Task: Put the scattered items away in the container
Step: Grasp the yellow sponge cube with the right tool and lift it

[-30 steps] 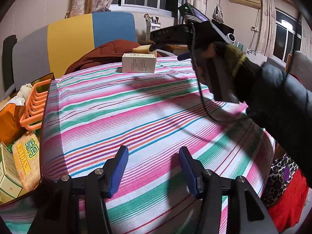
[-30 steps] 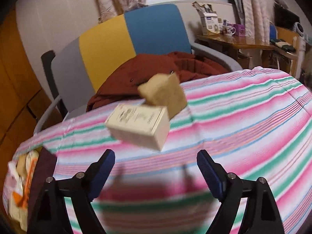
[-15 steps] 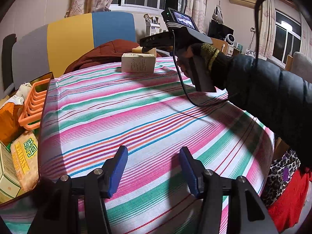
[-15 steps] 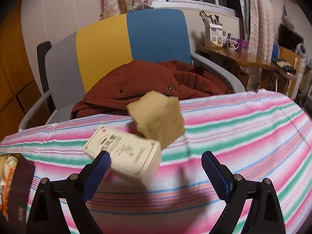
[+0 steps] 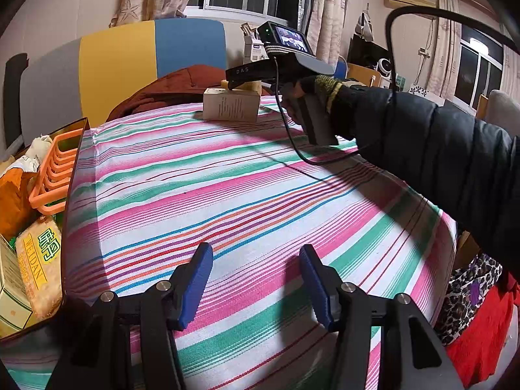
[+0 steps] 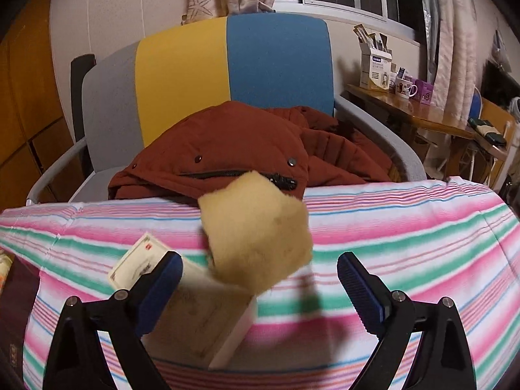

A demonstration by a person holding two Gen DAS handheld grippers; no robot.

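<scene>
The right gripper [image 6: 260, 284], jaws apart and empty, hung over the pale rectangular cardboard box [image 6: 198, 308] and tan sponge block [image 6: 256, 234] at the striped tablecloth's [image 5: 247, 195] far edge. The left gripper [image 5: 256, 287], half-open and empty, hovered over bare near cloth beside the dark container [image 5: 70, 201].

"WEIDAN" runs down the yellow label of a snack pack [image 5: 39, 269] left of the left gripper; "DAS" marks the right gripper's body [image 5: 247, 71].
</scene>
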